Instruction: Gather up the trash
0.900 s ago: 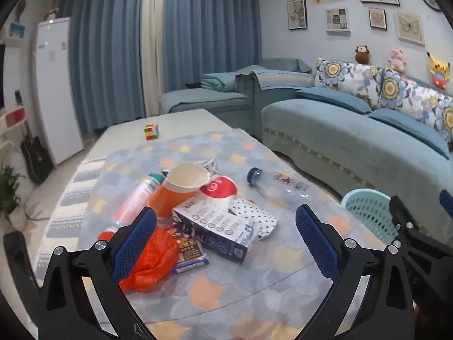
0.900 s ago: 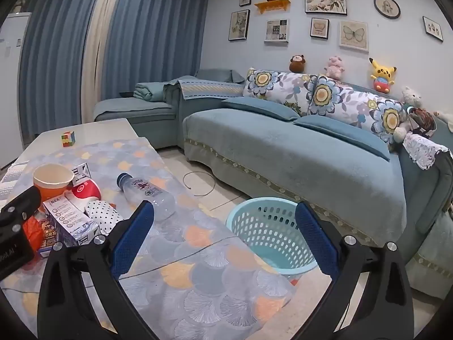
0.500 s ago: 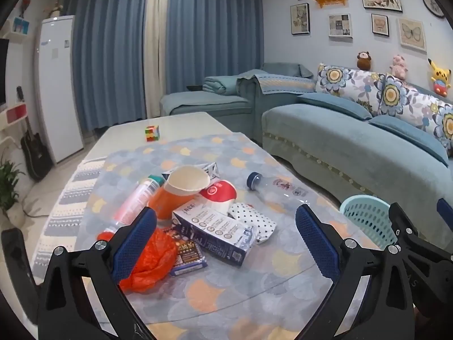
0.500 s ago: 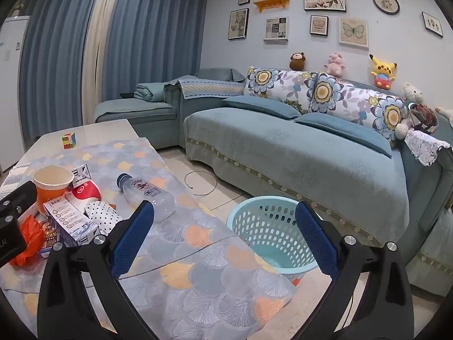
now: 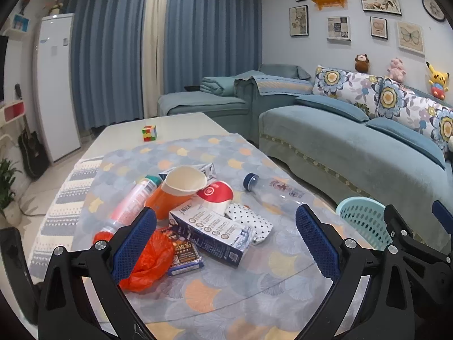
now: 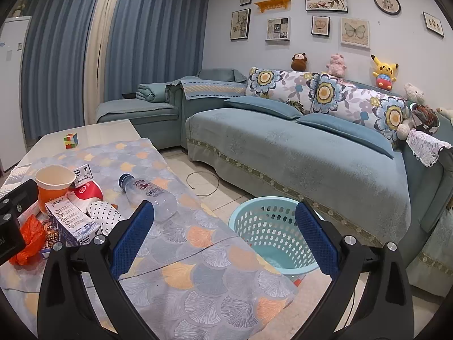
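At the centre-left of the left wrist view, the trash is lying in a loose heap on the bench [image 5: 283,272]: an orange paper cup [image 5: 181,189] is leaning on a white carton [image 5: 211,231], with a crumpled orange bag [image 5: 150,260], a dotted pouch [image 5: 249,219] and a pink tube [image 5: 130,206] crowding around them. A clear bottle [image 6: 150,198] is lying on its side, apart from the heap, towards the bench's right edge. The basket [image 6: 271,232] is standing on the floor, lower centre of the right wrist view, just beyond that edge.

The left tool [image 5: 226,240] is hanging wide and empty over the heap; the right tool [image 6: 223,240] is equally wide and empty, looking towards the basket.

The likely trouble is the stacking. Closing on the carton could be tipping the cup over, since it is resting against it. The bottle is round and smooth, so a nudge may be sending it rolling off the edge. The thin bag could be slipping out of the pads.
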